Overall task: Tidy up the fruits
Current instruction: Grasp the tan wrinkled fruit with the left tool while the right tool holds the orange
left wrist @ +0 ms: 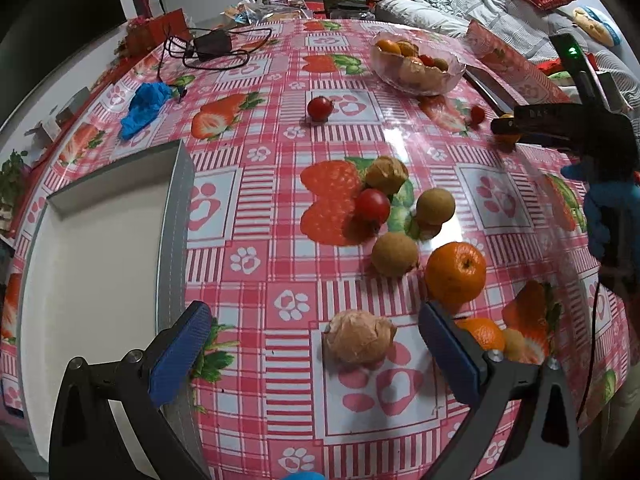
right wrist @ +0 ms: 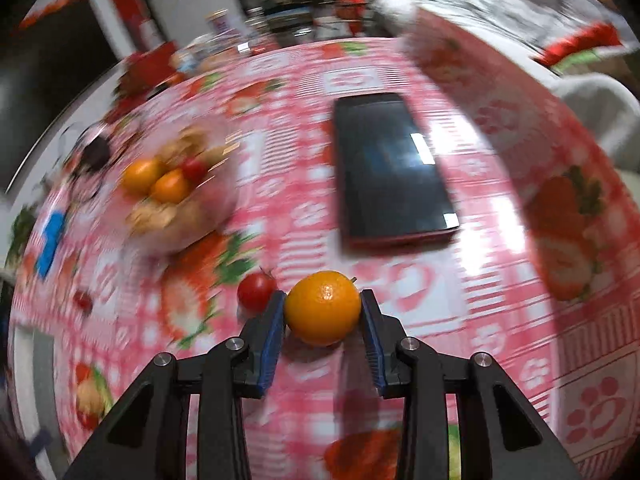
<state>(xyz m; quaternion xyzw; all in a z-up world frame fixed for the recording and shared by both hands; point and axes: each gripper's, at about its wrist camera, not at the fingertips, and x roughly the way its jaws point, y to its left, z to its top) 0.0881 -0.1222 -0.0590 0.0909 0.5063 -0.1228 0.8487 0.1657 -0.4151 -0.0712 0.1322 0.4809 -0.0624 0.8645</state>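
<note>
Between the right claw (right wrist: 323, 310), its blue pads clenched on either side, sits a small orange (right wrist: 322, 307) just above the checked surface (right wrist: 500, 340); a cherry tomato (right wrist: 256, 290) lies beside the left pad, a dark phone (right wrist: 394, 168) farther back, and a blurred glass bowl (right wrist: 180, 188) of fruit to the left; the left claw (left wrist: 316, 344) hangs released over a papery husked fruit (left wrist: 359, 341), pads wide apart and touching nothing; an orange (left wrist: 456, 272), brown round fruits (left wrist: 395, 254) and a tomato (left wrist: 373, 206) lie scattered beyond it; a white tray (left wrist: 96, 248) rests at the left.
</note>
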